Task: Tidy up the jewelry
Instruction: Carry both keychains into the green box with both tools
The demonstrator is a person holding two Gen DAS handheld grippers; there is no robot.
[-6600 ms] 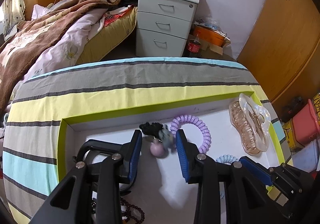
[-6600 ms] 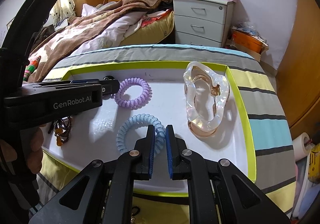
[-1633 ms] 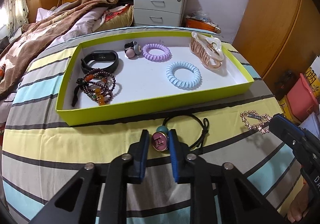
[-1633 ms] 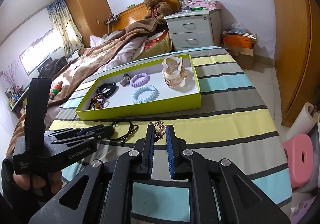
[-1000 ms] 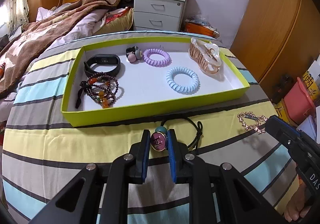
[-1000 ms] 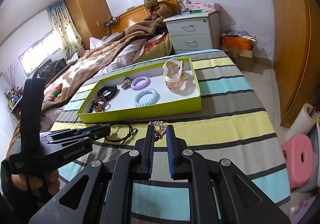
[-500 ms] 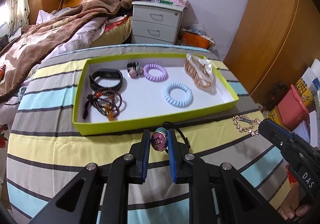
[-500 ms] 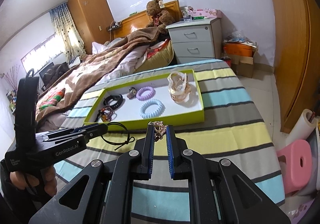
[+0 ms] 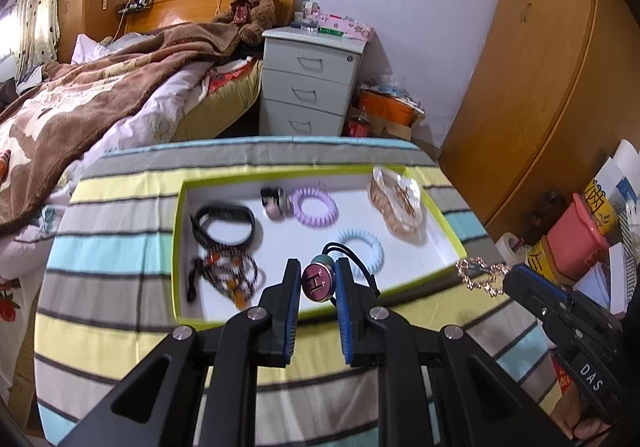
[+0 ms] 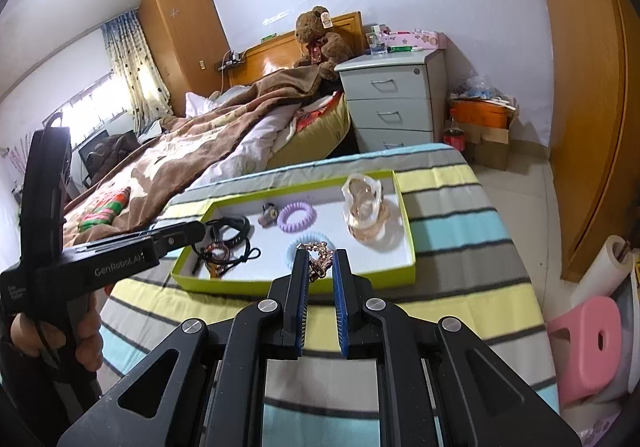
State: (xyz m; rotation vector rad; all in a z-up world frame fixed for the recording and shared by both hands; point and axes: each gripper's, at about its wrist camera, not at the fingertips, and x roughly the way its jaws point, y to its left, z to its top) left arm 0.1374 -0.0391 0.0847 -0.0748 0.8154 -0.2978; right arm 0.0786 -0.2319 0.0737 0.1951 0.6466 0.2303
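The left gripper [image 9: 318, 279] has its jaws pinching a hair tie [image 9: 318, 281] at lower centre above the tray [image 9: 178, 247], while the right gripper [image 10: 320, 261] pinches a gold chain [image 10: 320, 255].

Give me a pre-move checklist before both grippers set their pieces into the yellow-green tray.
1. Left gripper shut on the black elastic hair tie with the round pink H charm: ok.
2. Right gripper shut on the gold chain bracelet: ok.
3. Black cord loop of the hair tie hanging free, not snagged: cannot tell; part is hidden behind the finger.
4. Bare white floor in the yellow-green tray for two more pieces: ok, near its middle.
5. Pale blue spiral hair tie, purple spiral hair tie, black wristband and brown bead bracelets lie inside the tray: ok.
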